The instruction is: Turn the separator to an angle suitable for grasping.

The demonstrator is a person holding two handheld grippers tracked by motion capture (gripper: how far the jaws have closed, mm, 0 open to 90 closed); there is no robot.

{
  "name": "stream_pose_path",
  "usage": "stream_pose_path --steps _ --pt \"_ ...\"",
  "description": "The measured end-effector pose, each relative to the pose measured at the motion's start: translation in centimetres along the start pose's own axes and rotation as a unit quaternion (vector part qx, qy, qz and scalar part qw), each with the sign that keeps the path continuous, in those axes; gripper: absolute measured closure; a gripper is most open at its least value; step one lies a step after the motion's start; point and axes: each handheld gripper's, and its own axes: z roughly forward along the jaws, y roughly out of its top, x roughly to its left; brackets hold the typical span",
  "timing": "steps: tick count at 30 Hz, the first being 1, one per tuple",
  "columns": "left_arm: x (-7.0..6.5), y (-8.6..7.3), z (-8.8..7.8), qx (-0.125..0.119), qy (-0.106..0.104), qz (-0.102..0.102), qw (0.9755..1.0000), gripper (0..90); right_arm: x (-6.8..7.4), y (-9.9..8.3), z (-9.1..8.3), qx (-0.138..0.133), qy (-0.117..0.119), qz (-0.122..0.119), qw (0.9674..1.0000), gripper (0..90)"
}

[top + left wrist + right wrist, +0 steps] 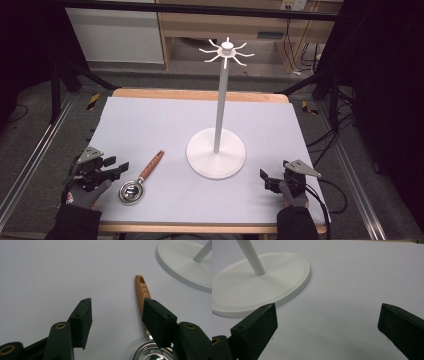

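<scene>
Though wood-edged, pale table (150,125) covering

A white metal stand with hooked top (216,152) is upright on the pale grey worktop (150,125). Near its round base lies a small steel measuring cup with wooden handle (140,178).

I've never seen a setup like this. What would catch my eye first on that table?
Most striking is the tall white stand, right of the table's middle, its thin pole topped by a ring of hook arms. To its left, near the front edge, lies a small metal measuring cup with a wooden handle pointing toward the stand. A person's gloved hands hold a black two-jaw tool at each front corner: the left tool beside the cup, the right tool by the base, both open.
</scene>
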Motion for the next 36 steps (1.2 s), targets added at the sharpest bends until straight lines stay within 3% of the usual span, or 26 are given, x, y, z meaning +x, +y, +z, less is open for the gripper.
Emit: stream_pose_path --steps 5,6,11,22,36 --pt "-0.6 0.3 0.1 -0.002 -0.005 0.009 0.9999 40.8 0.0 -0.1 0.1 0.009 -0.003 0.002 0.9999 3.0" --pt "-0.9 0.5 0.2 0.0 -0.006 0.012 0.9999 40.7 0.1 -0.3 0.4 0.019 -0.003 -0.007 0.9998 3.7" --pt "-1.4 1.2 0.4 0.0 -0.009 0.023 0.9997 39.8 0.1 -0.4 0.4 0.016 -0.008 -0.005 0.9998 3.3" --pt "-1.9 2.6 0.2 -0.004 -0.013 0.027 0.9996 38.5 0.2 -0.4 0.6 0.03 -0.006 0.002 0.9995 3.3" --pt "-3.4 4.1 1.8 0.026 -0.025 0.058 0.9977 39.9 0.2 -0.4 0.5 0.026 -0.003 -0.003 0.9996 3.2"
